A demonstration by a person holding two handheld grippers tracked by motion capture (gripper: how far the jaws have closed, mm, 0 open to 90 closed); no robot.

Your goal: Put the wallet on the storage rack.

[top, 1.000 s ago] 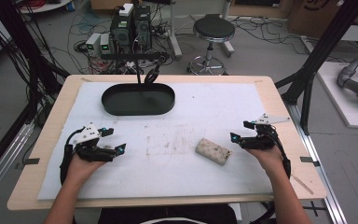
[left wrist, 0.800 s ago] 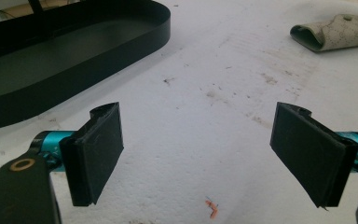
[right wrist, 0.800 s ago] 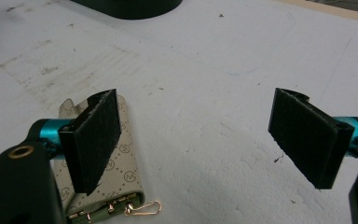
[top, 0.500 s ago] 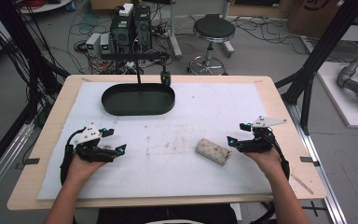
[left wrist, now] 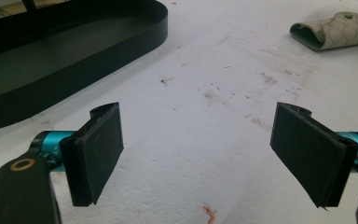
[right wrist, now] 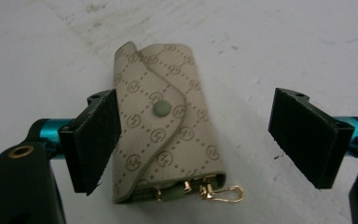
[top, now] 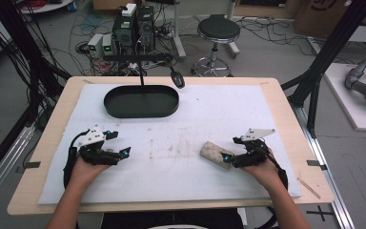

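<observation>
1. Beige key pouch [right wrist: 165,135] lies flat on the white bench [top: 267,114], well right of the black tray [top: 141,101].
2. Right claw [right wrist: 205,140] gapes wide around the pouch.
3. Left claw [left wrist: 205,158] gapes wide, empty, well left of the pouch.

From my seat the desk [top: 286,95] reads as pale bare wood round its edge, with a white sheet [top: 248,119] over it that looks matt and faintly grainy, scuffed with brownish smears. The oval tray [top: 141,101] looks like smooth black plastic or coated metal, I can't say which, with a dull satin sheen. The key pouch [right wrist: 168,130] is beige woven-look cloth printed with a monogram lattice, closed by a matt green snap; shiny gold metal clips [right wrist: 221,192] poke from its end. My right tongs [right wrist: 209,140] and left tongs [left wrist: 209,154] wear matt black, rubbery, lightly scratched pads on glossy teal metal posts.
</observation>
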